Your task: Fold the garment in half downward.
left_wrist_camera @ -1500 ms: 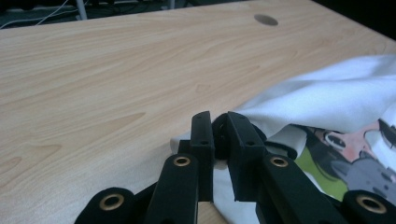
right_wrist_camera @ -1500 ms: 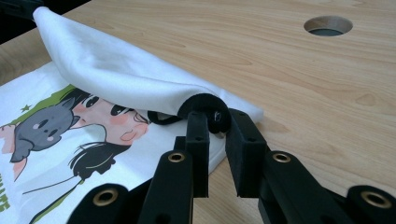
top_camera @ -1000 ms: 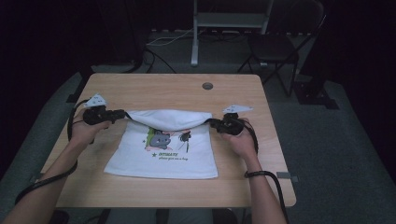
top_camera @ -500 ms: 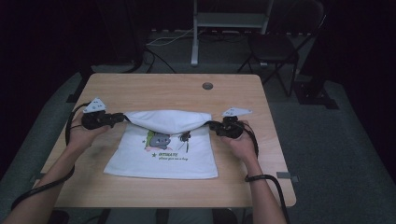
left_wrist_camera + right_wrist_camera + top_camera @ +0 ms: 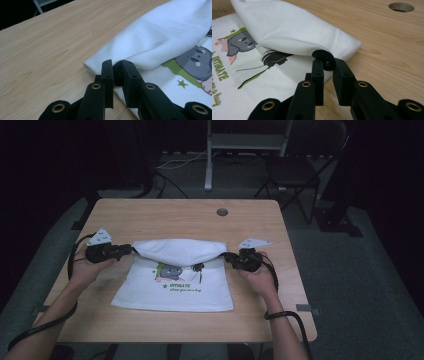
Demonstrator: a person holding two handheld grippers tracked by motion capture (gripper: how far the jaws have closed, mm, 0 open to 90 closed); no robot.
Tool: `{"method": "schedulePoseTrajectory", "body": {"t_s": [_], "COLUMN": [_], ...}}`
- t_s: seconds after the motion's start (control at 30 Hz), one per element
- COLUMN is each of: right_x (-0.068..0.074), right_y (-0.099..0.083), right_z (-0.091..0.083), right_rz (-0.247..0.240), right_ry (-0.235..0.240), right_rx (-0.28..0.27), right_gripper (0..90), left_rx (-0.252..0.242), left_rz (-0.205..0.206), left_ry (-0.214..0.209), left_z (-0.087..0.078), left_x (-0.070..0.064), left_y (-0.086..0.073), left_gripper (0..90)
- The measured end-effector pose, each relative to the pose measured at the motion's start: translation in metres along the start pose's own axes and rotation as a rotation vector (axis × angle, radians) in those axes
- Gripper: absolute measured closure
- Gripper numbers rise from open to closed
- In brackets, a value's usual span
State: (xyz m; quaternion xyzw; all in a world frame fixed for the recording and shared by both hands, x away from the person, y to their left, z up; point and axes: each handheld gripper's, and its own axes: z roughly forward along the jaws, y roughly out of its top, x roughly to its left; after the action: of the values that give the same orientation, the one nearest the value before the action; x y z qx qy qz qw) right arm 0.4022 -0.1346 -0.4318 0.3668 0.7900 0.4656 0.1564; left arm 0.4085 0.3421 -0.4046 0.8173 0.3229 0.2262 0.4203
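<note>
Compared with a second ago, both my grippers have drawn the folded top edge slightly toward me. Left gripper [image 5: 125, 251] and right gripper [image 5: 227, 258] each have fingers [image 5: 107, 72] pinched closed on one end of the fold of the white printed T-shirt [image 5: 175, 282]. Holding both ends level keeps the fold straight across the garment, which lies flat on the tabletop [image 5: 165, 217].

Tabletop [image 5: 165, 220]: light wood grain, rounded corners, round cable hole [image 5: 222, 212] near the far edge, right of centre. Floor [image 5: 360, 270]: grey carpet. Beyond the far edge, a dark chair [image 5: 295, 170] to the right and a pale metal stand [image 5: 245, 142] with upright post; cables [image 5: 175, 162] lie on the floor by it. Room dark; light falls on the tabletop.
</note>
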Motion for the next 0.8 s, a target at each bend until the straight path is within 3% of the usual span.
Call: {"method": "schedulePoseTrajectory", "body": {"t_s": [0.8], "right_x": [0.010], "right_y": [-0.006], "right_z": [-0.009], "right_rz": [-0.015], "right_ry": [0.015], "right_rx": [-0.015], "right_gripper": [79.1], "left_rx": [-0.032], "left_rz": [-0.008], "left_ry": [-0.014], "left_z": [-0.015], "left_x": [-0.008], "left_y": [-0.011], "left_gripper": [80.4]}}
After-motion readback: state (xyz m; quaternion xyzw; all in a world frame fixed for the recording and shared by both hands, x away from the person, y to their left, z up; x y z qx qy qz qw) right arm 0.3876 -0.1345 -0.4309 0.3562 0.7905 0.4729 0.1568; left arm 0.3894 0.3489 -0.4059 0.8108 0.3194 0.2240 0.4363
